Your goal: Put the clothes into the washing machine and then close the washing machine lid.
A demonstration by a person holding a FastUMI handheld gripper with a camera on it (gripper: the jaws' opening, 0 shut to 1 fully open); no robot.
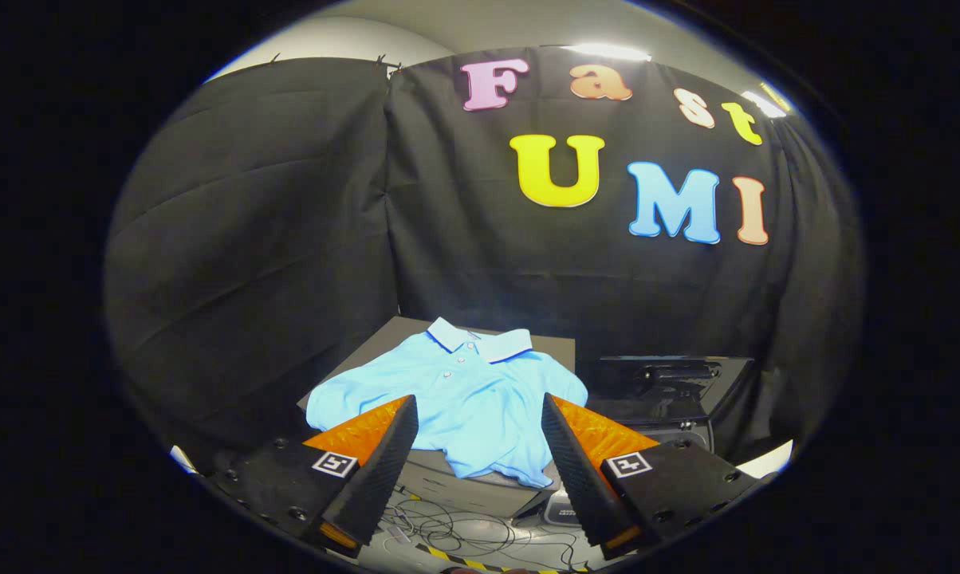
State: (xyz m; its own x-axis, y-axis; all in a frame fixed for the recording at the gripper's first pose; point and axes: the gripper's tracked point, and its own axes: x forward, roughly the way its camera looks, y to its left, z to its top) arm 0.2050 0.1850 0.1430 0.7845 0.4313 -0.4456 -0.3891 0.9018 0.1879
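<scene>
Gripper [478, 414] fingers spread wide apart, holding nothing, hanging just short of a light blue short-sleeved polo shirt [456, 399] spread flat on a grey box [480, 482]; glossy black washing machine [671, 391] right beside it.

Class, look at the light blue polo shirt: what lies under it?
The polo shirt lies spread on a dark flat stand, its hem hanging over the front edge. The surface beneath the cloth is hidden. The open gripper is short of it, holding nothing.

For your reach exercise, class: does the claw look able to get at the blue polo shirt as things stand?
Probably yes. The claw is open, and the blue polo shirt lies flat on the dark table just ahead of its fingers, with nothing between them.
</scene>
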